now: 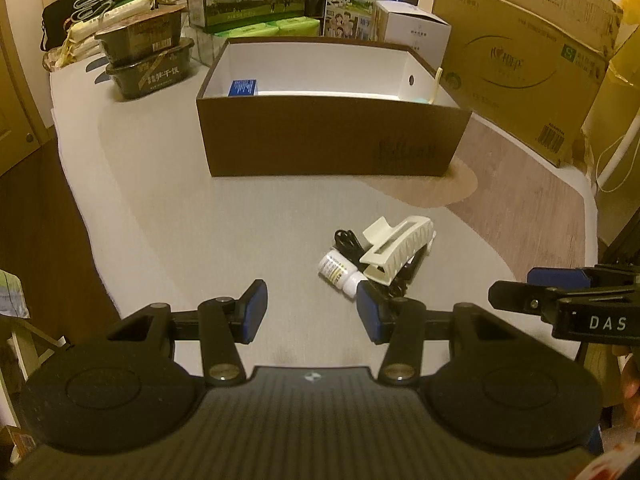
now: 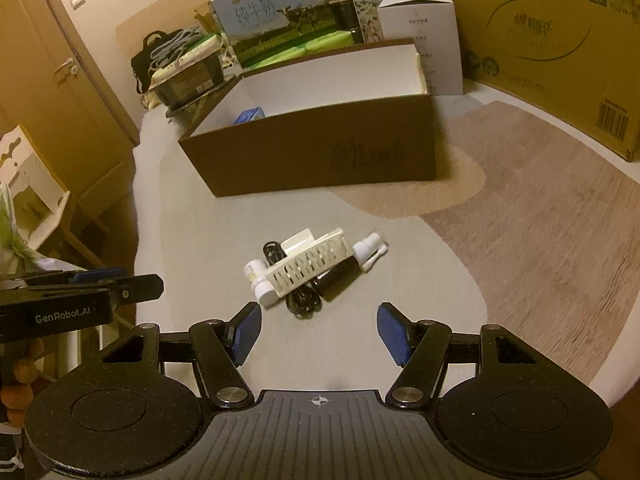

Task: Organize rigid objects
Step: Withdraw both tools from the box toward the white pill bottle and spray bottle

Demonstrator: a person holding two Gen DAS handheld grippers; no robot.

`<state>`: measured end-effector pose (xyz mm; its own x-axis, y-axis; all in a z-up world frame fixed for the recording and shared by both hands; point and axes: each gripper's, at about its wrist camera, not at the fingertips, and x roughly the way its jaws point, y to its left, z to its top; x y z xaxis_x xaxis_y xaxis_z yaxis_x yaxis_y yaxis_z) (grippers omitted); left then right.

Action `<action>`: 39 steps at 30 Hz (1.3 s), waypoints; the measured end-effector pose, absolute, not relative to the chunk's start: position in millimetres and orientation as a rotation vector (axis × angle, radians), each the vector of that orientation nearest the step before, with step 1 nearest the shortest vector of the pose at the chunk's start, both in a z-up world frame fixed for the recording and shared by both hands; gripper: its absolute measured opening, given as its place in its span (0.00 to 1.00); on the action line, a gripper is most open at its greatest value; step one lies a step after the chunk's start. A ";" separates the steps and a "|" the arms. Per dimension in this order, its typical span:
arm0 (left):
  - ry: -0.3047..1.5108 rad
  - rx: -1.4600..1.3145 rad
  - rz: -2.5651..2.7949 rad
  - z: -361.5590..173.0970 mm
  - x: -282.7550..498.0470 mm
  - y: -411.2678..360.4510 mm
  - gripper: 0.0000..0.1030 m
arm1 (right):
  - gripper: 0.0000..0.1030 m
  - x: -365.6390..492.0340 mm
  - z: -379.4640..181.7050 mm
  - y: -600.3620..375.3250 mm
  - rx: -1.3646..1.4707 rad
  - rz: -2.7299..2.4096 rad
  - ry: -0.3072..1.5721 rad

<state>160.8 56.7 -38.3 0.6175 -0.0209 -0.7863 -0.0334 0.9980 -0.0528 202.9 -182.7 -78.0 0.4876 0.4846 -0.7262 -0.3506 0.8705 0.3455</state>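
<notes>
Left gripper [image 1: 310,310]: jaws standing partly apart, gripping nothing. Right gripper [image 2: 319,332]: jaws spread somewhat wider, likewise carrying nothing. Small pile lying on the table [image 1: 200,232] just ahead of both sets of jaws: cream hair claw [image 1: 394,250] resting atop a black cable [image 2: 302,300], touching a white bottle [image 1: 340,274]. Brown box [image 1: 332,140] sitting farther ahead, holding a blue packet [image 1: 242,88].

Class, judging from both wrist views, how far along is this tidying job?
Done: a blue packet already lies in the brown box. In hand: nothing; the left gripper and right gripper are open. Left: hair claw, small bottle and black cable on the table.
</notes>
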 end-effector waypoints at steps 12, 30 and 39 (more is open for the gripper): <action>0.944 -0.068 0.004 -53.4 161.0 55.0 0.45 | 0.62 204.6 -85.7 -179.1 0.163 0.506 0.956; 0.961 -0.069 -0.029 -78.9 165.3 49.5 0.52 | 0.62 211.9 -108.4 -178.8 0.173 0.465 1.003; 0.973 -0.043 -0.044 -106.5 184.4 42.3 0.52 | 0.62 230.1 -132.8 -175.2 0.172 0.434 1.029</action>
<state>184.4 42.3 -106.5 0.5617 -0.0570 -0.8254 0.0184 0.9982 -0.0564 230.1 -175.2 -132.8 0.4405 0.4267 -0.7899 -0.2676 0.9023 0.3381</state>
